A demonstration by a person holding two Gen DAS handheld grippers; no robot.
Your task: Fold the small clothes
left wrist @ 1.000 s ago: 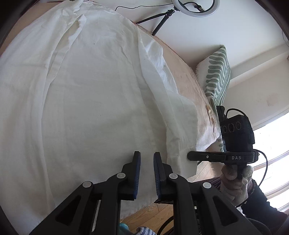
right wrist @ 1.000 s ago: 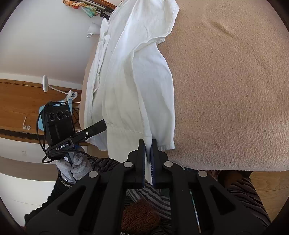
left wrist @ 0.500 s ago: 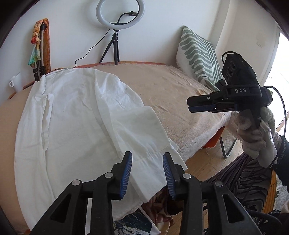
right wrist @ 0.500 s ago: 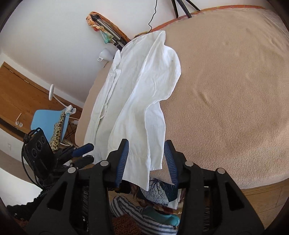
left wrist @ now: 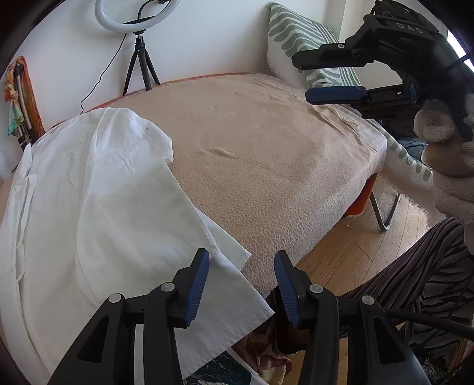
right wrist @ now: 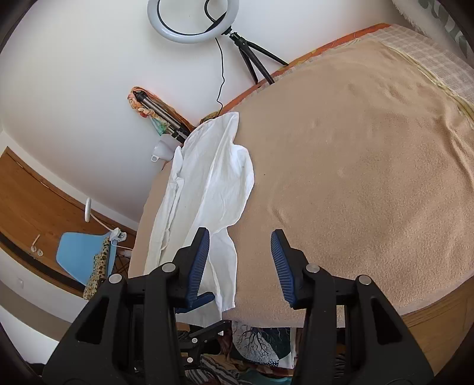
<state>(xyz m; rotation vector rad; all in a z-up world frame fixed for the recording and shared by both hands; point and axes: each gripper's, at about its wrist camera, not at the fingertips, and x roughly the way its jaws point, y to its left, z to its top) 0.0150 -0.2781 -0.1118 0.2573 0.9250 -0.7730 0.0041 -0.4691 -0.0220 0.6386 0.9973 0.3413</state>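
A white shirt (left wrist: 103, 192) lies spread on the left part of the beige blanket (left wrist: 281, 163), one side folded over itself. My left gripper (left wrist: 241, 257) hovers over the shirt's near hem corner at the bed's edge. Its jaws are opening and nothing is pressed between them. In the left wrist view my right gripper (left wrist: 300, 77) hangs open above the bed's far right, in a gloved hand (left wrist: 444, 154). In the right wrist view my right gripper (right wrist: 240, 237) stands open above the blanket (right wrist: 355, 177), beside the shirt (right wrist: 213, 177). My left gripper (right wrist: 219, 311) shows below it.
A ring light on a tripod (left wrist: 136, 14) stands at the wall behind the bed. A green striped pillow (left wrist: 296, 35) leans at the far right. A blue chair (right wrist: 83, 248) stands left of the bed. Printed clothes (right wrist: 260, 337) lie under the near edge, over wooden floor (left wrist: 340, 251).
The right gripper has let go of the shirt's edge and both pairs of jaws have spread apart. Both hands have drawn back and risen, the left rolling upright. The shirt lies still.
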